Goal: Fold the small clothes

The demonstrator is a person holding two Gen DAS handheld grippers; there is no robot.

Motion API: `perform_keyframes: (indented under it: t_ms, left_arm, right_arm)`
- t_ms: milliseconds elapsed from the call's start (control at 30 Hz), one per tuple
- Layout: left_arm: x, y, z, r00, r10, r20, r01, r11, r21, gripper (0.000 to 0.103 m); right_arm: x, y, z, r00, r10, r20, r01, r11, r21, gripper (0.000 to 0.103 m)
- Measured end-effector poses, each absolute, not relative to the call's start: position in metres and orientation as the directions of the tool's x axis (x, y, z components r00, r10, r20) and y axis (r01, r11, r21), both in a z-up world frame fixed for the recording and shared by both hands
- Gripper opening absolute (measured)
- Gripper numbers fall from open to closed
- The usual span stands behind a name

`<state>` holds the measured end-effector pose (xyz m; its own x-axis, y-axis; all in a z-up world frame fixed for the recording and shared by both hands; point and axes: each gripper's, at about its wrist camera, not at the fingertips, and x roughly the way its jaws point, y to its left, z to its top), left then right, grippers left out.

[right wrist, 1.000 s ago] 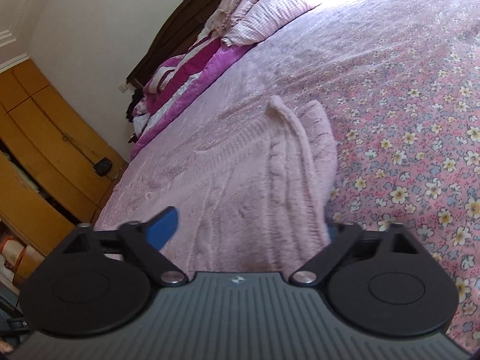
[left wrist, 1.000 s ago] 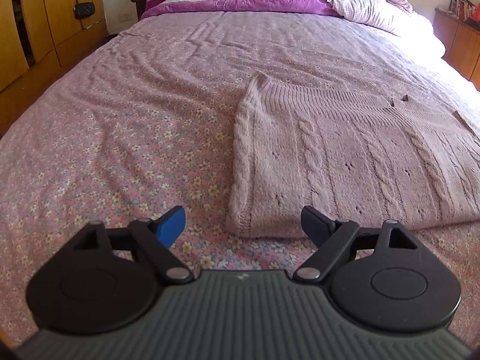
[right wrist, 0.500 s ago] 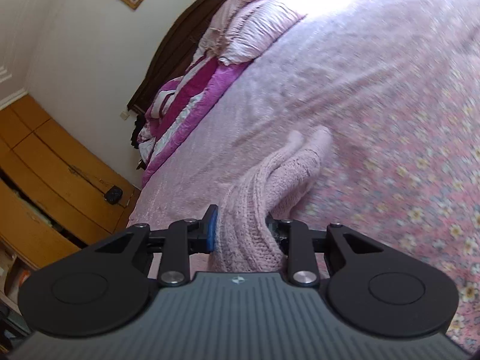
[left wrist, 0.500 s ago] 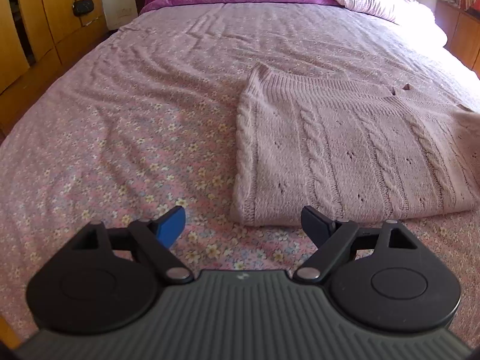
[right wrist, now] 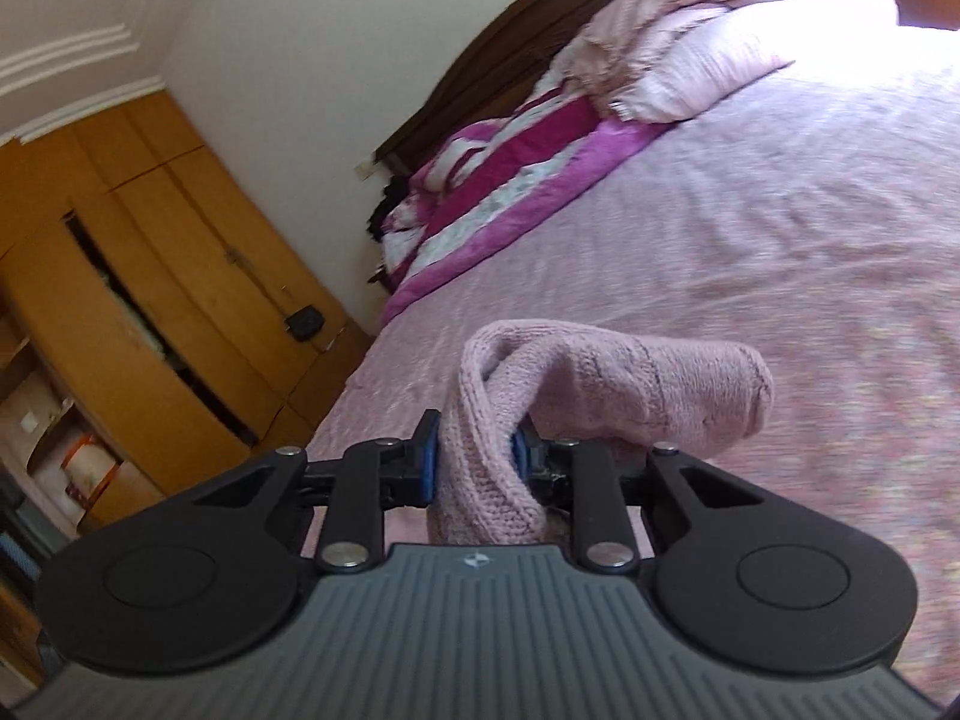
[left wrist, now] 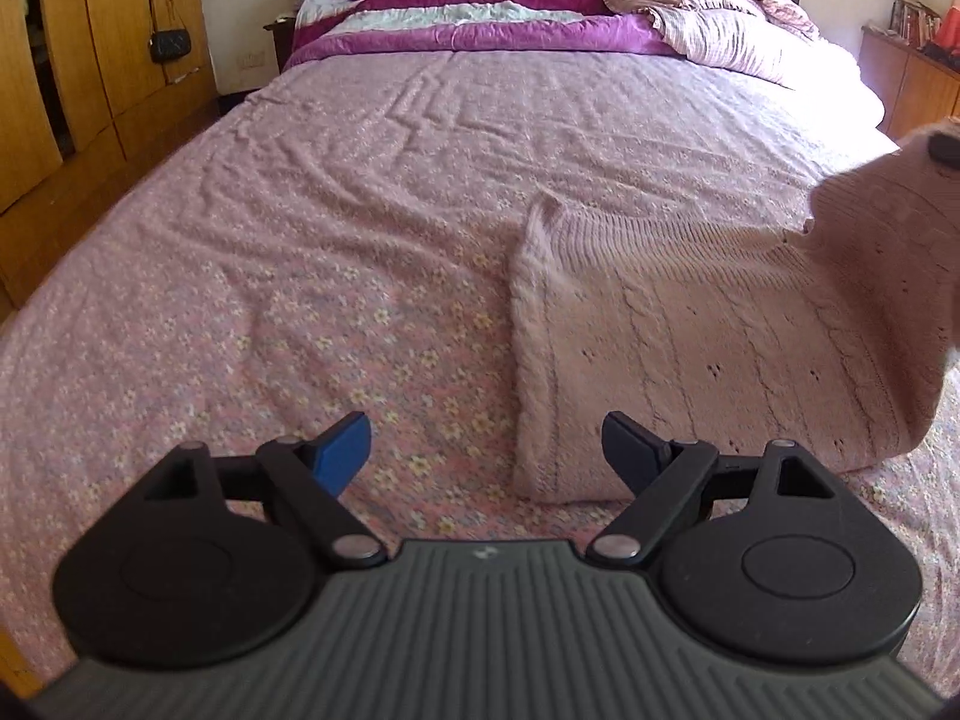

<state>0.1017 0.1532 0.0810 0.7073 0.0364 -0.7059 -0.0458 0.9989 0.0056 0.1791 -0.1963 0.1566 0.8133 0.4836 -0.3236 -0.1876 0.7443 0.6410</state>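
Left gripper (left wrist: 485, 445): jaws spread wide, nothing between them. It hangs low over the floral bedsheet (left wrist: 252, 312), pointing up the bed toward the headboard.

Pink cable-knit sweater (left wrist: 690, 348): lies on the sheet ahead of the left gripper and off to its right side. Its near left corner sits just in front of the gap between the blue fingertips (left wrist: 343, 444), closer to the right-hand one. Left edge runs straight away from the gripper; the knit there lies flat, in a doubled layer as far as can be told.

Far right portion of the sweater is lifted off the sheet, rising toward the right edge of the left wrist view. A dark part shows at the top of the raised fabric; too little of it shows to name.

Right gripper (right wrist: 474, 462): jaws pressed together on a bunched fold of the sweater (right wrist: 600, 396). The knit passes between the blue pads and rolls over ahead of them and to the right, clear of the sheet.

Beyond both grippers: striped magenta-and-white quilt (left wrist: 480, 6) and a pale pink blanket (right wrist: 678, 60) piled at the head of the bed. Wooden wardrobe (right wrist: 150, 252) to the left, a small black pouch (left wrist: 170, 45) hanging on it.
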Motion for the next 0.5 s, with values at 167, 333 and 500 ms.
perform_keyframes:
  t_ms: [167,333,500]
  left_arm:
    - [0.107,0.166,0.078,0.704,0.033,-0.709,-0.053,0.999,-0.007,0.086]
    - [0.108,0.181,0.070,0.704,0.027,-0.710,-0.074,0.997,-0.035,0.086]
    - [0.109,0.189,0.065,0.706,0.017,-0.708,-0.079,0.995,-0.054,0.086]
  right_arm:
    - [0.188,-0.127,0.167,0.758,0.559,-0.337,-0.263,0.734,0.627,0.019]
    - [0.197,-0.049,0.152,0.676,0.607,-0.418,-0.336,0.759,0.558,0.017]
    - [0.197,-0.014,0.136,0.627,0.611,-0.483,-0.348,0.775,0.527,0.018]
